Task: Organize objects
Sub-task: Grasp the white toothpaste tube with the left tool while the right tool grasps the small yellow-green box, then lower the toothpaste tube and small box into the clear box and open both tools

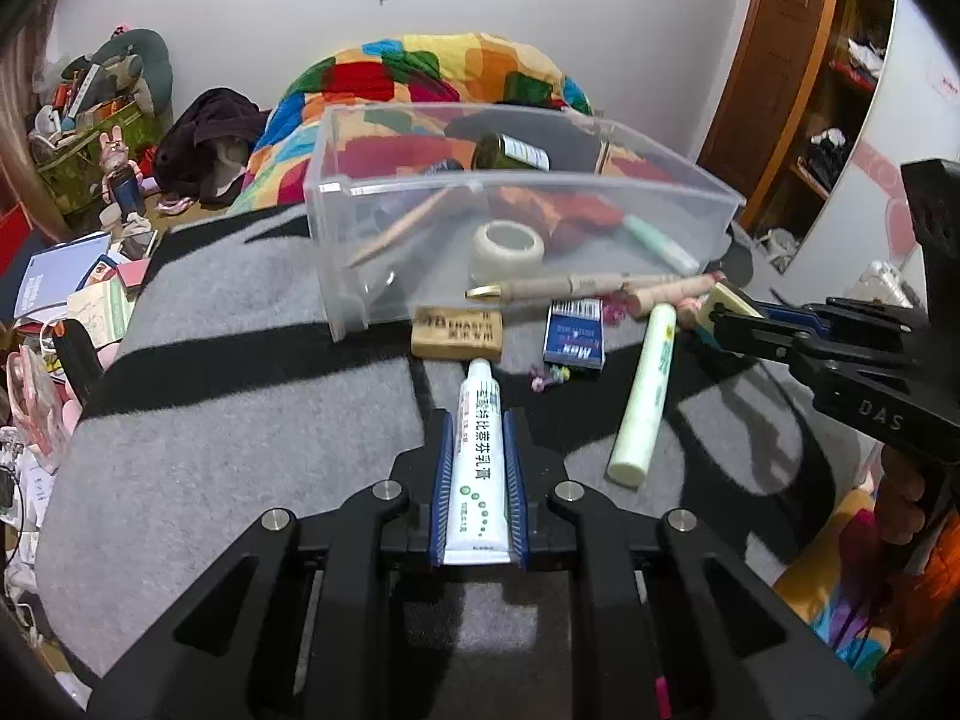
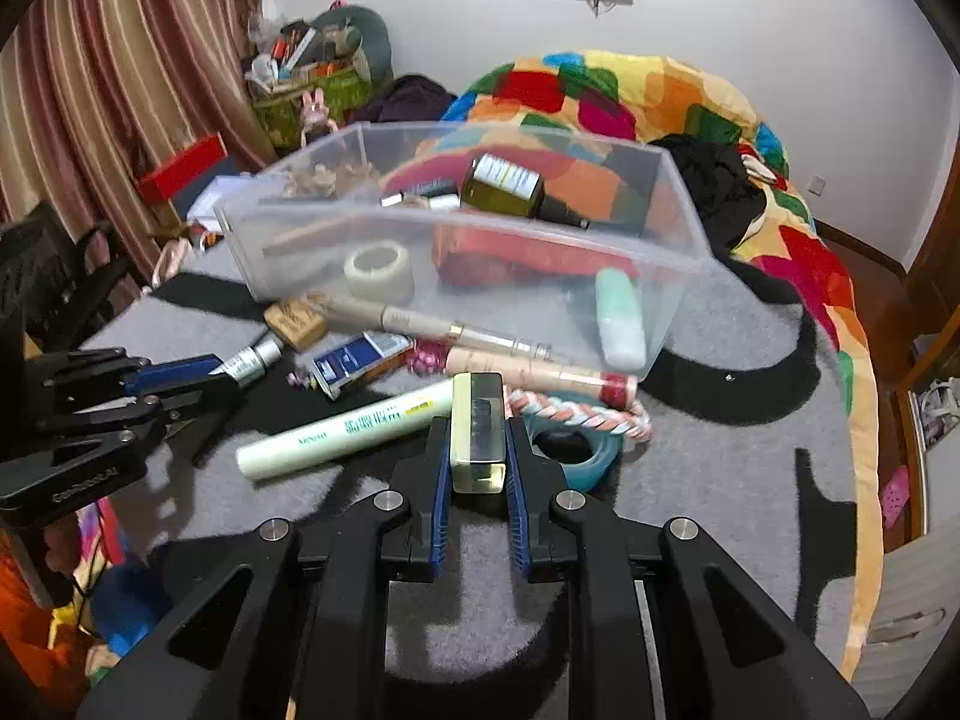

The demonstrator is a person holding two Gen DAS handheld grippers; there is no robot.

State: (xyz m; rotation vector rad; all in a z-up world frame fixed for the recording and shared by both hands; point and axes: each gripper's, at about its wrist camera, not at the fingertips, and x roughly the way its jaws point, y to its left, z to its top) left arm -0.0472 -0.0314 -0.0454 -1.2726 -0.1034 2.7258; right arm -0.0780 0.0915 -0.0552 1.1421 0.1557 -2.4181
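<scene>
Two grippers are at work over a grey and black blanket (image 1: 228, 324), each clamped on something. The left gripper (image 1: 478, 426) holds a white ointment tube (image 1: 476, 456) lengthwise between its blue pads, the cap end poking out past the fingertips toward 12 o'clock. Just beyond that cap lies a tan eraser (image 1: 456, 333), and past it, from 11 to 1 o'clock, sits the clear plastic bin (image 1: 336, 252), which already holds a roll of white tape (image 1: 509, 246), a dark green bottle (image 1: 510, 151), a mint-capped stick (image 1: 657, 239) and a wooden stick (image 1: 399, 228). At 1 o'clock from the tube lies a blue box (image 1: 574, 333) with small pins scattered beside it, then a pale green tube (image 1: 643, 399) at 2 o'clock running diagonally. A long beige pen (image 1: 576, 286) with a gold tip lies against the front wall of the bin.

The right gripper (image 2: 478, 432) is closed on a yellowish translucent block (image 2: 477, 432), which stands out past the fingertips toward 12 o'clock. At its 9 to 10 o'clock the same pale green tube rests just beside the left finger; a braided pink and white rope (image 2: 585, 414) and a blue tape roll (image 2: 591, 456) lie at 2 to 3 o'clock, close to the right finger. The bin stands beyond at 12 o'clock, well apart from the held block. A colourful patchwork quilt (image 2: 630, 90) is heaped behind it
</scene>
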